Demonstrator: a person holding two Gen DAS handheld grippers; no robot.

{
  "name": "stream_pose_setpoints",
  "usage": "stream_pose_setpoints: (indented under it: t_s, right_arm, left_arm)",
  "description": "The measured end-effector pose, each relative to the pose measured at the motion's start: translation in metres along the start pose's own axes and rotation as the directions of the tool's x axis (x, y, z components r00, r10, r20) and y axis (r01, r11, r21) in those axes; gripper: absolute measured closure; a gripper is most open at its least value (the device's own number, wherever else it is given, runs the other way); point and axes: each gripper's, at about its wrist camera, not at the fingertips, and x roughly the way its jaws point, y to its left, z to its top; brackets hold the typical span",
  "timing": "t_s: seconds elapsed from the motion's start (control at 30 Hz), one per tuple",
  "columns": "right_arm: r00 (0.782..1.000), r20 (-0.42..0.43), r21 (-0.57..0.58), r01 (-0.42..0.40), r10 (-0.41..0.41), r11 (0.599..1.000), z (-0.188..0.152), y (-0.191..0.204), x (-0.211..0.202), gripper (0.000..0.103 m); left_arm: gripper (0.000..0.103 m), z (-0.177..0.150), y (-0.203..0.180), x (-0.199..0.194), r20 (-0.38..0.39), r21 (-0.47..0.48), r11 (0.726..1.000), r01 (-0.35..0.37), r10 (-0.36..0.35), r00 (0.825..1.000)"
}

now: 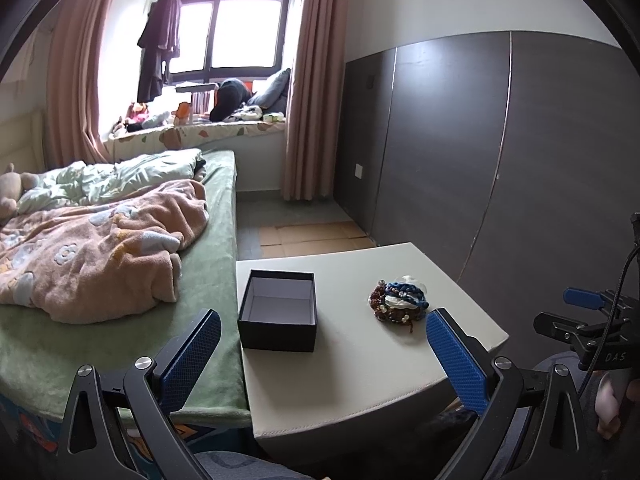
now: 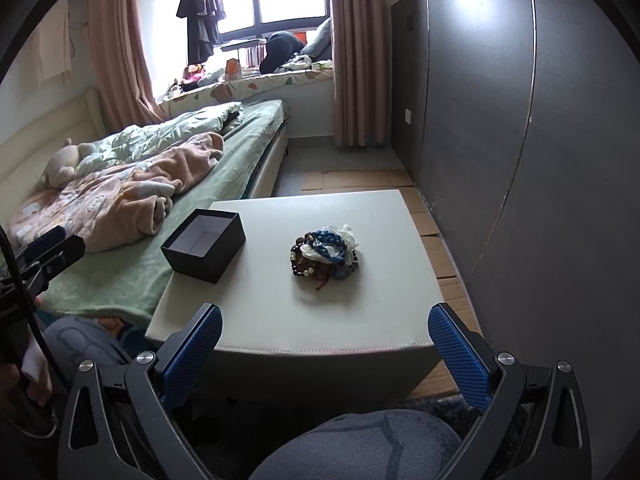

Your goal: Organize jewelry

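Note:
A pile of bead bracelets and cords (image 1: 398,301) (image 2: 325,254), blue, brown and white, lies on a white square table (image 1: 360,364) (image 2: 280,304). To its left stands an open black box (image 1: 279,311) (image 2: 204,245) with a pale, empty inside. My left gripper (image 1: 324,354) is open, held low before the table's near edge, with nothing between its blue pads. My right gripper (image 2: 326,354) is open too, hovering off the near edge with the pile ahead of it. Each gripper shows at the edge of the other's view.
A bed (image 1: 120,240) with a green sheet, a pink blanket and a plush toy runs along the table's left side. A dark grey panelled wall (image 2: 500,120) stands to the right, with cardboard (image 2: 436,240) on the floor. A person's knees (image 2: 360,444) sit under the grippers.

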Motion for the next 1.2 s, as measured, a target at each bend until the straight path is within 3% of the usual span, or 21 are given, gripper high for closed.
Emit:
stream_pose_setpoints:
  t_s: [1.2]
  right_arm:
    - [1.000,0.020,0.005,0.001,-0.001,1.000,-0.0009,-0.0003,-0.0077,0.000]
  left_arm:
    - [0.001,-0.0017,-0.0057,-0.0091,0.046,0.018,1.000,0.017,-0.018,0.999]
